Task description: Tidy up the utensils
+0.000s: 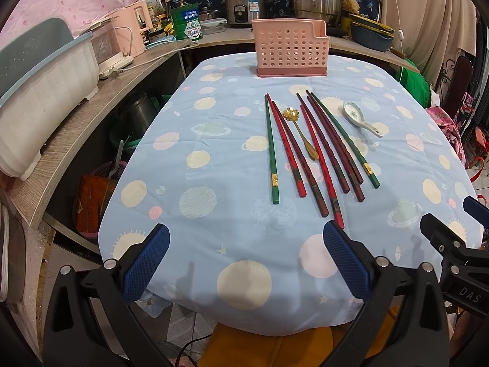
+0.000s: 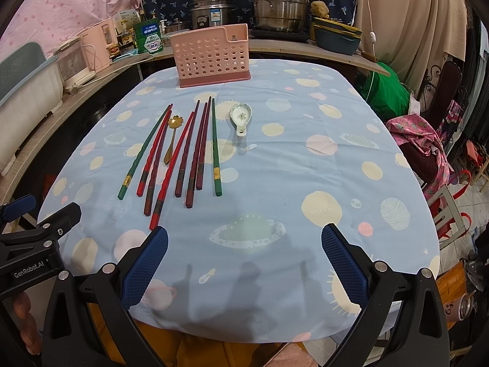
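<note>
Left gripper (image 2: 36, 214) body reads "GenRobot.AI"; right gripper (image 1: 452, 217) reads "DAS".

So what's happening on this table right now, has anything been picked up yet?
Nothing is picked up yet. Both claws, left and right, hang open and empty over the near edge of the table. The chopsticks lie side by side on the cloth, with a gold spoon among them and a white ceramic spoon off to their right. The pink holder stands at the far end; no utensils show in it.
</note>
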`<state>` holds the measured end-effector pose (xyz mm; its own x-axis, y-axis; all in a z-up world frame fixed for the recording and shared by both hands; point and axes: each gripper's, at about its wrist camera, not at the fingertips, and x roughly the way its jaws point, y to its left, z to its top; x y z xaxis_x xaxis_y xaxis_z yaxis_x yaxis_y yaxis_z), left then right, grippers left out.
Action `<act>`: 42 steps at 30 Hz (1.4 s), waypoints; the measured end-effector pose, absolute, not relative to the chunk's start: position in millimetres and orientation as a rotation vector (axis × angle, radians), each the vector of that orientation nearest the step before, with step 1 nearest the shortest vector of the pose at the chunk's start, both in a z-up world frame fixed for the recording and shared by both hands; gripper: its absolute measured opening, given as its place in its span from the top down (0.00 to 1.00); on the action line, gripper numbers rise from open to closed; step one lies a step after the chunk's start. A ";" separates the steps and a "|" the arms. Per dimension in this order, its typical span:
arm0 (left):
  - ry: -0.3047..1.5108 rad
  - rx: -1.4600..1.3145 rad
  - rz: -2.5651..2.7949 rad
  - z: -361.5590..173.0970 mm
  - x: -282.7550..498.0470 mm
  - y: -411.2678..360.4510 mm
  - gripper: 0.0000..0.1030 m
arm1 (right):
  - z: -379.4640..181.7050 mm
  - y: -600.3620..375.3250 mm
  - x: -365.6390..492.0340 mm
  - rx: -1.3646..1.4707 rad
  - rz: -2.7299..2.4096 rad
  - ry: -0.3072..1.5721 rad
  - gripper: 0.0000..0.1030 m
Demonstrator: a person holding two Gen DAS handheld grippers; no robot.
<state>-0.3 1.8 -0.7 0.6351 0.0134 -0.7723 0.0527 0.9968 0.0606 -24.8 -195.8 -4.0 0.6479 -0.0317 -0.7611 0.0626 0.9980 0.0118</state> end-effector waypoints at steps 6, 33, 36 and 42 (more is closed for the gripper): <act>0.921 0.034 -0.033 -8.7 7.9 9.6 0.07 | -13.7 -197.4 -19.2 0.045 -0.057 0.877 0.06; 1.050 -0.036 -0.118 -61.7 96.6 9.1 0.70 | -23.9 -213.9 61.2 0.097 -0.031 0.896 0.07; 1.054 -0.051 -0.138 -61.3 99.5 7.8 0.91 | -21.9 -214.6 74.6 0.112 -0.009 0.888 0.11; 1.055 -0.062 -0.149 -61.8 103.8 4.8 0.93 | -20.8 -222.7 110.1 0.226 0.070 0.898 0.34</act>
